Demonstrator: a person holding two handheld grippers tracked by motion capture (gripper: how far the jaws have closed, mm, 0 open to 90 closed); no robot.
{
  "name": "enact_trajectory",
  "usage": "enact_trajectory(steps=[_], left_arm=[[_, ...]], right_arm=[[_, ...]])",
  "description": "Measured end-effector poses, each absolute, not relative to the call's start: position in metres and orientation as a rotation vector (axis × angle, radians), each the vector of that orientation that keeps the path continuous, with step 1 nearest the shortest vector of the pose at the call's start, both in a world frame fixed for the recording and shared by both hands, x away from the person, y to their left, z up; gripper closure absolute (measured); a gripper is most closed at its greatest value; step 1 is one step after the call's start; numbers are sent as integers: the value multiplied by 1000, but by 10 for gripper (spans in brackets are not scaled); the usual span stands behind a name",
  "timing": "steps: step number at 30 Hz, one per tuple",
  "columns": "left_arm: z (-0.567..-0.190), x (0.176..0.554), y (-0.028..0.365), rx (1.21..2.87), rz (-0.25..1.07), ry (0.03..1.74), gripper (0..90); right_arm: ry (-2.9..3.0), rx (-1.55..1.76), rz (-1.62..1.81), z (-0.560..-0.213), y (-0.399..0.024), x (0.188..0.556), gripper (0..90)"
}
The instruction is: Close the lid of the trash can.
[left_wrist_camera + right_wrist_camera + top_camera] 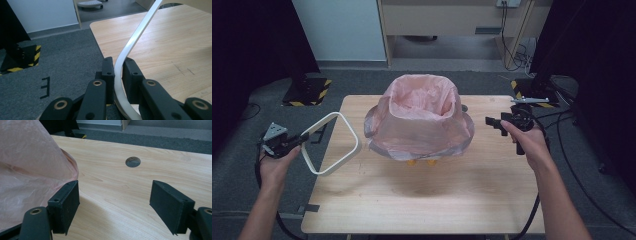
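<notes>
A white rounded hoop (350,129) hangs over the table's left edge, tilted, with my left gripper (305,136) shut on its near-left corner. In the left gripper view the hoop's thin white band (130,45) runs up between the closed jaws of that gripper (119,68). A bin lined with a pink plastic bag (419,117) stands at the table's middle back, the bag's edge draped down over its outside. My right gripper (492,121) is held just right of the bag, open with nothing in it. In its own view the right gripper (115,202) stands wide, the bag (30,170) beside its left jaw.
The wooden table (412,200) has bare room in front of the bin and a round cable hole (132,161) at the back right. Small orange feet (422,162) show under the bag. Grey carpet (65,62) and yellow-black striped stand bases (307,92) flank the table.
</notes>
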State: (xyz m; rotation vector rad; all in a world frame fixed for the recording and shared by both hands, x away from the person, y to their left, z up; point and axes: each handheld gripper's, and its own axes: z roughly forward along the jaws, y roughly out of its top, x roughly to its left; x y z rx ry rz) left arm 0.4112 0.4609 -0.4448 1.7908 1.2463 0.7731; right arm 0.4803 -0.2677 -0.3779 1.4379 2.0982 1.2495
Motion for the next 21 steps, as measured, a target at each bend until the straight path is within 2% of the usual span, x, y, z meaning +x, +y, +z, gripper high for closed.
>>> enact_trajectory(steps=[13,21], left_arm=[[-398,409,454,1762,804,1164,800],[-360,416,433,1744,779,1086,802]], right_arm=[[2084,1385,1292,-353,-263,476,268],[2062,1305,1351,-330,-256,470,340]])
